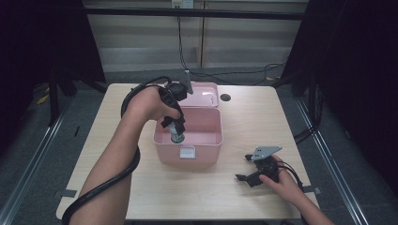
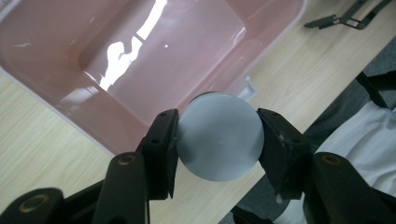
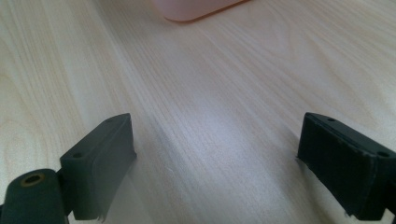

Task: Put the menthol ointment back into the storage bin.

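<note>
High view: the left gripper (image 1: 177,127) points down into an open pink box (image 1: 206,146) standing at the middle of a light wooden table (image 1: 244,197). Its jaws are closed on an upright grey-capped container (image 1: 177,136), held over the left part of the box interior. The right gripper (image 1: 248,168) rests low on the table near the right front corner, well apart from the box.

Left gripper view: both black pads (image 2: 161,149) press against the sides of the round grey cap (image 2: 218,136), seen end-on above the box's near wall (image 2: 93,114).

Right gripper view: the jaws stand wide apart with only bare tabletop (image 3: 210,116) between them; a corner of the pink box (image 3: 191,9) lies far ahead.
</note>
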`<state>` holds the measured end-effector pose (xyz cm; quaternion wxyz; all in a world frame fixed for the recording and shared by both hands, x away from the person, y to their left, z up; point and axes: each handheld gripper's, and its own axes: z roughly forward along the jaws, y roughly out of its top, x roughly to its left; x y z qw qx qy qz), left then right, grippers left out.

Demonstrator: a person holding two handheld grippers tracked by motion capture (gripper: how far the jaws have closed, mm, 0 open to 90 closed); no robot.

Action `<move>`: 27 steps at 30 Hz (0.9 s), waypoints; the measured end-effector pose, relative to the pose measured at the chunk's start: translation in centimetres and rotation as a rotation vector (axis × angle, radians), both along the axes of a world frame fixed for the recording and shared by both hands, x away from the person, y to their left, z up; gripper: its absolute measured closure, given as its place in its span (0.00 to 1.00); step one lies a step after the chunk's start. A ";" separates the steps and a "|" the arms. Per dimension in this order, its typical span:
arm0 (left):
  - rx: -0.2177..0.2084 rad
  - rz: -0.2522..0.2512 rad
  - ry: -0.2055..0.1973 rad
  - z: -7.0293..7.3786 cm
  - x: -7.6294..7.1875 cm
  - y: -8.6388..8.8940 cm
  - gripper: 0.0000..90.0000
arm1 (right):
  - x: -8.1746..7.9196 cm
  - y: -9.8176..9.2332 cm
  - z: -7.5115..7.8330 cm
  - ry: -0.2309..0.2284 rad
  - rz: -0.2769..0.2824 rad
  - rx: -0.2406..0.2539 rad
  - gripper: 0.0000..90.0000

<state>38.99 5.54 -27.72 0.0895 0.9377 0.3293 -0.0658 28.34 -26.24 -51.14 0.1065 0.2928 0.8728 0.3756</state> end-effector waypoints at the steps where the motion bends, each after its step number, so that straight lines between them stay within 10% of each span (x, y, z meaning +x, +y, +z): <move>1: 0.011 0.011 -0.002 -0.4 0.3 -0.3 0.56 | 0.0 0.0 0.0 0.000 0.000 0.000 0.11; 27: 0.045 0.124 -0.061 -2.9 4.4 -1.7 0.56 | 0.0 0.0 0.0 0.002 -0.002 -0.001 0.11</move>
